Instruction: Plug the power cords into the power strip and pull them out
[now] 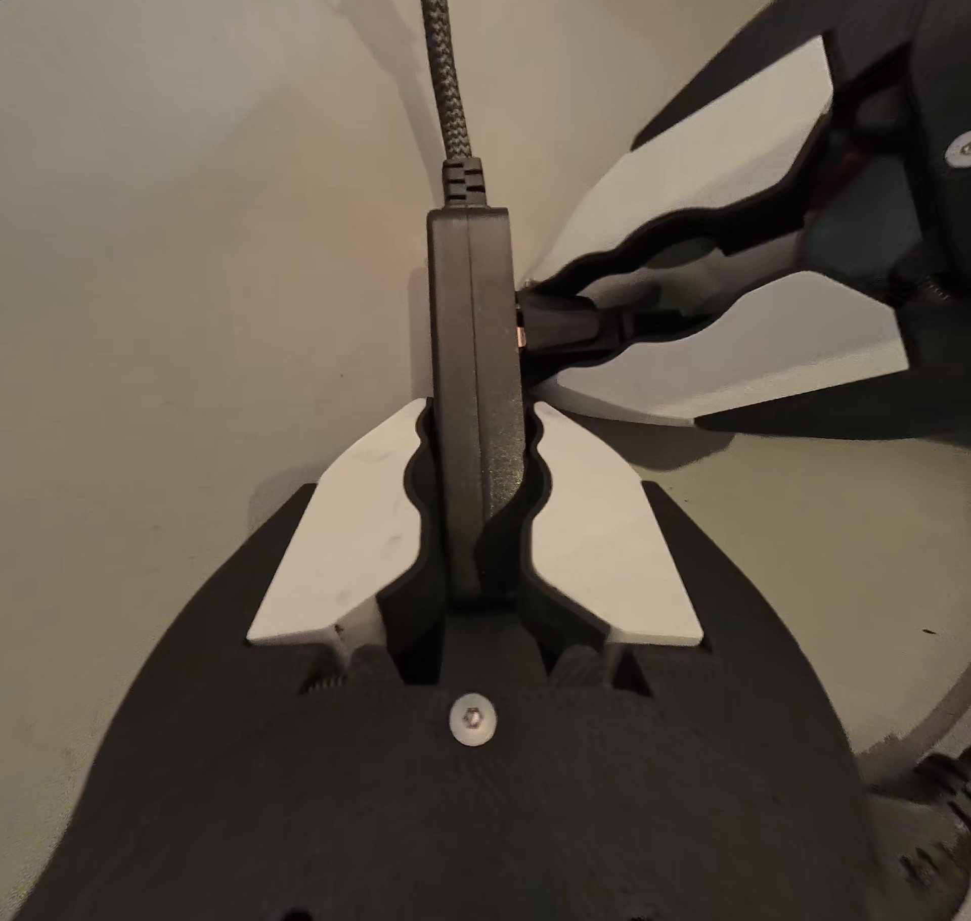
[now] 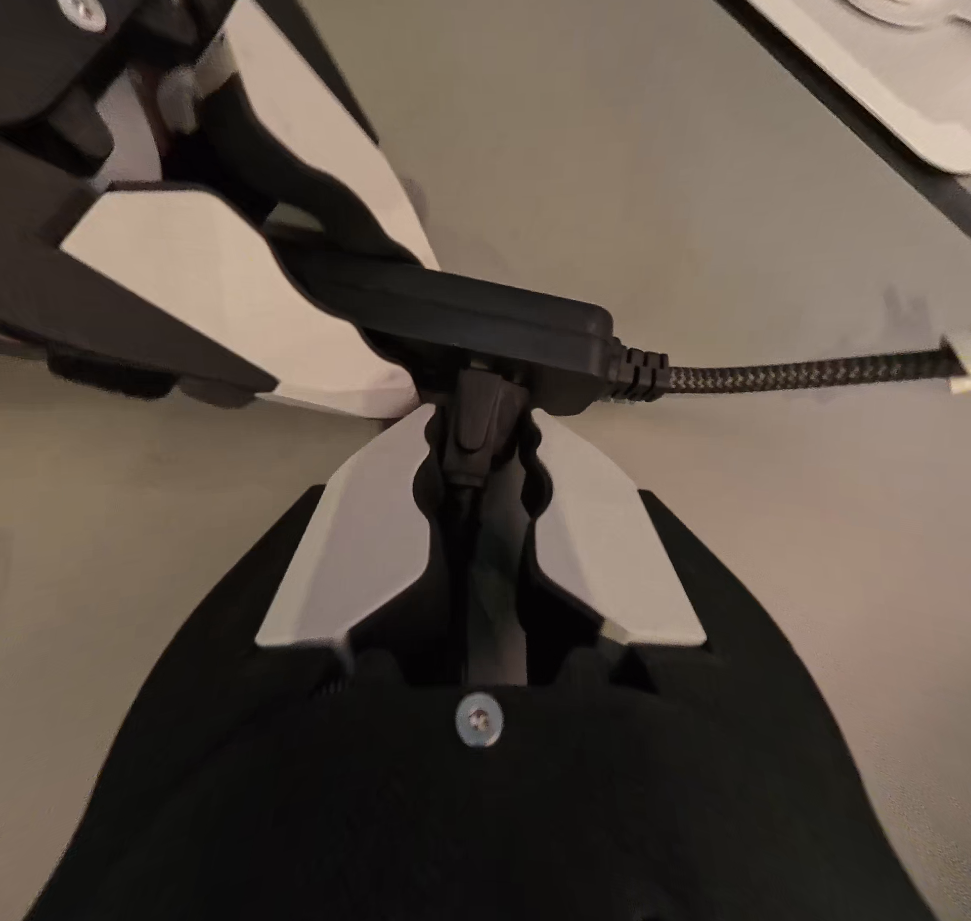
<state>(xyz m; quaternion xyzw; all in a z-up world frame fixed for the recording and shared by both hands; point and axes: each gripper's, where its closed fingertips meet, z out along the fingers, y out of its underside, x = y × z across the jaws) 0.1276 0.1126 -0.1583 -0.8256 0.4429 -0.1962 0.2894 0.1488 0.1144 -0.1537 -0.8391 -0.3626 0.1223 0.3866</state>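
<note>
left gripper [image 1: 478, 423] clamps power strip [image 1: 473, 349] | right gripper [image 2: 481, 423] clamps plug [image 2: 473, 418]

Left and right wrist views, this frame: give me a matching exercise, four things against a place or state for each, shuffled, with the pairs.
Things:
1. power strip
2. plug
3. braided cable
4. left gripper

Places or states:
A. runs away from the far end of the strip
B. shut on the near end of the strip
C. black slab held edge-on, clamped between two fingers
D. held by the right gripper against the strip's face, a glint of metal prong showing

Pairs: 1-C, 2-D, 3-A, 4-B
</note>
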